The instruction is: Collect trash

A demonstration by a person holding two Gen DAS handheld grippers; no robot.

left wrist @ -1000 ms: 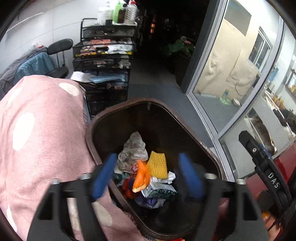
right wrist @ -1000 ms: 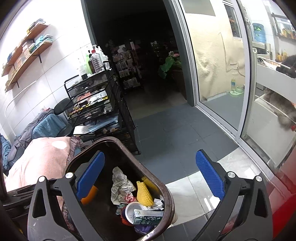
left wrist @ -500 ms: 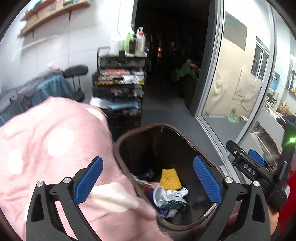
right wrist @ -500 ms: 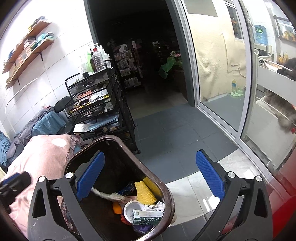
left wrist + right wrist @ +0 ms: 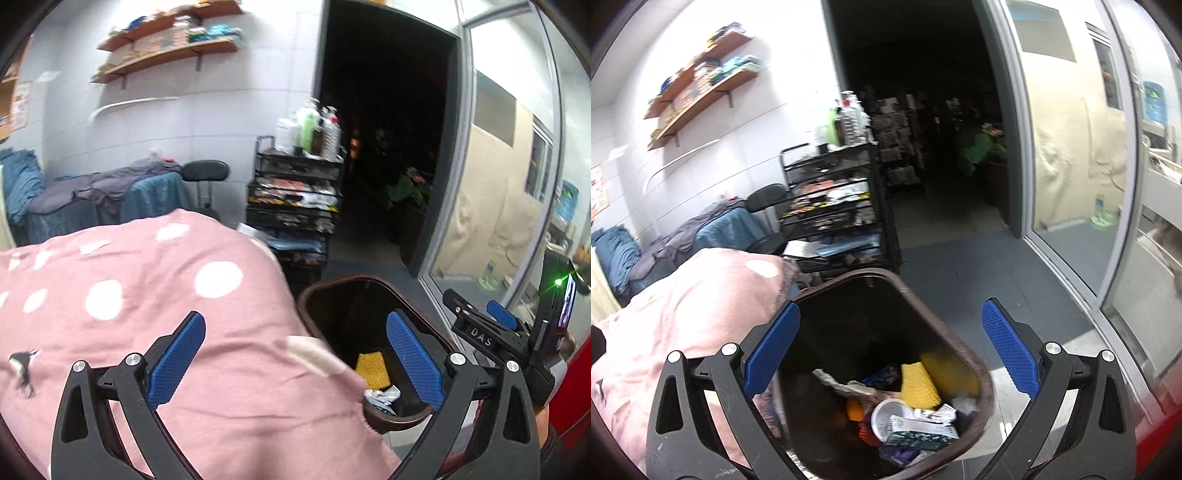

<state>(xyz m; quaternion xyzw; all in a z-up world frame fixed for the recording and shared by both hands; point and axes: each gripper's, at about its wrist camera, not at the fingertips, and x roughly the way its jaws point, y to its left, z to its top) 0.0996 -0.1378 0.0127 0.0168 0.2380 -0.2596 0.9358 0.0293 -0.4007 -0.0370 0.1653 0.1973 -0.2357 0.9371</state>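
Brown trash bin (image 5: 982,384) sat on the floor beside a pink polka-dot blanket (image 5: 155,295), part filled: yellow mesh sponge (image 5: 918,384), white cup (image 5: 890,417), printed carton (image 5: 919,435), crumpled wrappers, something orange. Left gripper (image 5: 295,363) hung over the blanket edge and bin rim, jaws wide apart, nothing between them. Right gripper (image 5: 890,354) hung above the bin mouth, jaws apart, empty. Black wire cart (image 5: 834,210) with bottles stood behind, near the dark doorway.
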